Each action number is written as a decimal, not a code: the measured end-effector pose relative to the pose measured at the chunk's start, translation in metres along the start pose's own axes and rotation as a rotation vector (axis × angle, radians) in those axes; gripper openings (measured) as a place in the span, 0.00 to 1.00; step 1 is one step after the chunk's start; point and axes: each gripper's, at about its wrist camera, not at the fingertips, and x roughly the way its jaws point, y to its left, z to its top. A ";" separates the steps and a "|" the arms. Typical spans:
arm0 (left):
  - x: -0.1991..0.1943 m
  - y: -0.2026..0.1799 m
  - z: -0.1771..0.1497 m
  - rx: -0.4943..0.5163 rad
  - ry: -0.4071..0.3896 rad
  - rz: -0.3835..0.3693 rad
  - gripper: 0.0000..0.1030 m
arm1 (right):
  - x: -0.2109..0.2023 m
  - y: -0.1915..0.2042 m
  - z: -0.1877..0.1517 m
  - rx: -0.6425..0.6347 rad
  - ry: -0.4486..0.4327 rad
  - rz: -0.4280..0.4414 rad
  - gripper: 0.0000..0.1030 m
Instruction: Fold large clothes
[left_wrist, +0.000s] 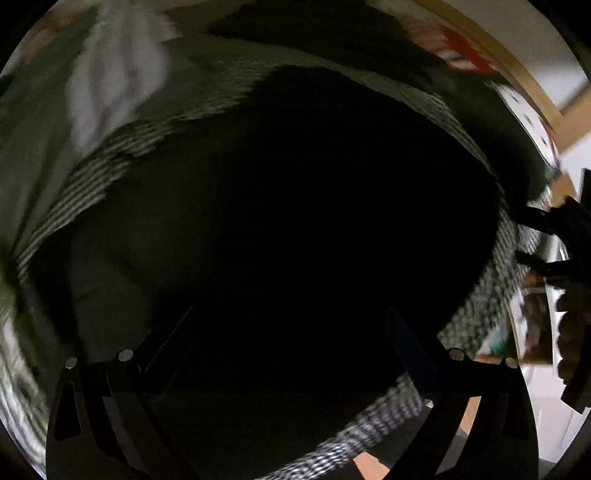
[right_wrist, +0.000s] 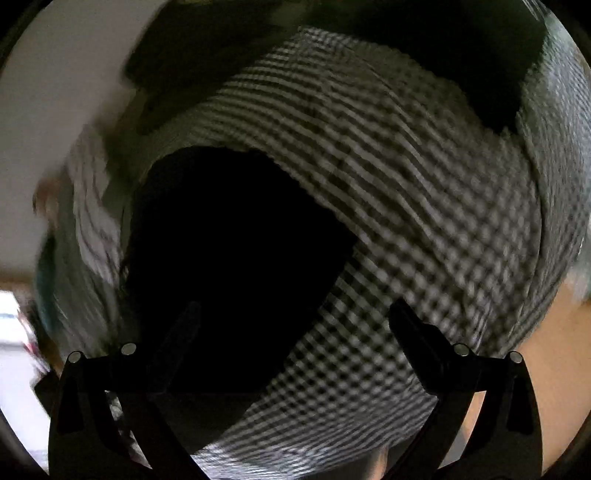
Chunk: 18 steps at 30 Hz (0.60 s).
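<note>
A large black garment (left_wrist: 288, 192) fills the middle of the left wrist view, lying on a black-and-white checked cloth (left_wrist: 476, 306). My left gripper (left_wrist: 288, 332) is open just above it, its fingers spread wide with dark fabric between them. At the right edge, the right gripper (left_wrist: 532, 238) appears with its fingers apart, held by a hand (left_wrist: 570, 343). In the right wrist view the black garment (right_wrist: 229, 236) lies left of centre on the checked cloth (right_wrist: 406, 206). My right gripper (right_wrist: 295, 328) is open over the garment's edge. Both views are blurred.
A white garment (left_wrist: 110, 77) lies at the upper left on grey-green fabric. A wooden frame (left_wrist: 517, 70) curves along the upper right, and a red-and-white item (left_wrist: 461, 51) sits near it. A tan surface (right_wrist: 554, 354) shows beyond the checked cloth's right edge.
</note>
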 end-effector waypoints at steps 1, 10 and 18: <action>0.005 -0.009 -0.002 0.033 0.001 0.002 0.96 | 0.006 -0.011 -0.001 0.046 0.020 0.033 0.98; 0.021 -0.035 -0.027 0.344 0.025 0.155 0.96 | 0.089 -0.022 -0.005 0.271 0.218 0.314 0.98; 0.048 -0.021 -0.026 0.400 0.100 0.005 0.96 | 0.100 -0.009 0.010 0.396 0.129 0.462 0.92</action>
